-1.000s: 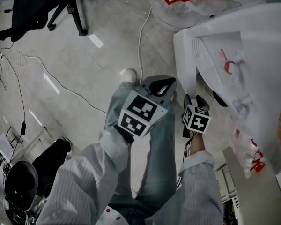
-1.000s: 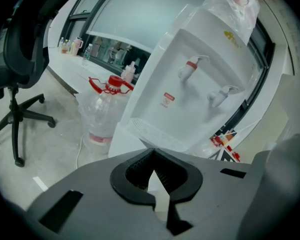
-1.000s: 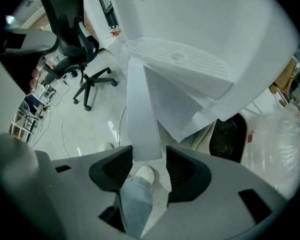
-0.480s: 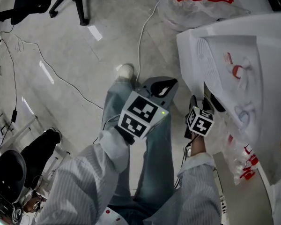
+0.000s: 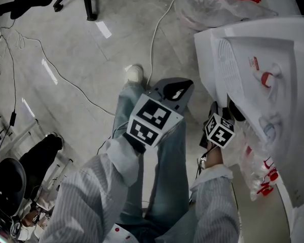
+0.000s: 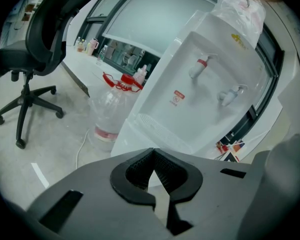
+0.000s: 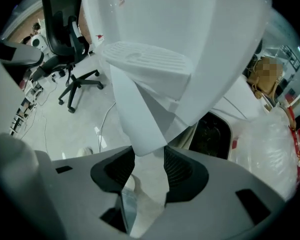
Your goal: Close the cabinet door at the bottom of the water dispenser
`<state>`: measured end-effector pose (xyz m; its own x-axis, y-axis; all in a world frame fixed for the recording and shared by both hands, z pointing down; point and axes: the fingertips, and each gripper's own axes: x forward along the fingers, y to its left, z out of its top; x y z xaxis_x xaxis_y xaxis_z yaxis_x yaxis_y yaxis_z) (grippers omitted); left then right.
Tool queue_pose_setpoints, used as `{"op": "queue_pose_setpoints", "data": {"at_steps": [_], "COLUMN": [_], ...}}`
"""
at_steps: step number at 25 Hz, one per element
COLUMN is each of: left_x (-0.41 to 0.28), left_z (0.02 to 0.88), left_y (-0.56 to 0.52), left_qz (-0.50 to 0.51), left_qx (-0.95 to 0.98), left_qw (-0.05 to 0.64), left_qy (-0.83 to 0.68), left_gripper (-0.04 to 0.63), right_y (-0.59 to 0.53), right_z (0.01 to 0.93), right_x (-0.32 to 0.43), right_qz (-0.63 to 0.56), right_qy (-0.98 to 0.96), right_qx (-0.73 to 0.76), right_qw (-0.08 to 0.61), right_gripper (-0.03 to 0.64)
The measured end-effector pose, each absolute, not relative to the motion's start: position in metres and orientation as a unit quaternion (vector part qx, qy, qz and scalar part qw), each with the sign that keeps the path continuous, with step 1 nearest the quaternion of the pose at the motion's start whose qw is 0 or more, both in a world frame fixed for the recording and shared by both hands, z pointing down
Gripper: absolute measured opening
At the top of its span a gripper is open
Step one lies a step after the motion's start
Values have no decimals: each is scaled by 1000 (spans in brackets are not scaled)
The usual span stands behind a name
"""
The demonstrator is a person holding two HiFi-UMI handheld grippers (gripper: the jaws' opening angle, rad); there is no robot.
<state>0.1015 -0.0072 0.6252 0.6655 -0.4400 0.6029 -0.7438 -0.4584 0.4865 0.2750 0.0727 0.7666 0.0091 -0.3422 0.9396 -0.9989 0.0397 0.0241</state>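
Right claw [image 7: 149, 156]: points steeply down, jaws wide and just been closing a little. The lower corner of the white cabinet door [image 7: 140, 114] sits between its tips; contact unclear.
Left claw [image 6: 153, 154]: jaws together, nothing held, beside the right claw.
Water dispenser [image 6: 200, 94]: ahead of both claws, with the door swung out at its base.
Water jug [image 6: 107, 116]: on the floor beyond the left claw, beside the dispenser.
Office chair [image 6: 27, 59]: farthest from the left claw, well off to its side.
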Motion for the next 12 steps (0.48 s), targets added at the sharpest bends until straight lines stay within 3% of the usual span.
{"op": "queue_pose_setpoints", "data": {"at_steps": [12], "left_x": [103], "left_z": [629], "left_y": [-8], "left_qz": [196], "left_qx": [827], "left_qw": [380], "left_qy": [-364], "left_gripper": [11], "right_y": [66], "right_z": [767], "right_x": [291], "right_qz": [351], "right_qy": [-603], "right_qx": [567], "right_qw": [438], "right_gripper": [182]}}
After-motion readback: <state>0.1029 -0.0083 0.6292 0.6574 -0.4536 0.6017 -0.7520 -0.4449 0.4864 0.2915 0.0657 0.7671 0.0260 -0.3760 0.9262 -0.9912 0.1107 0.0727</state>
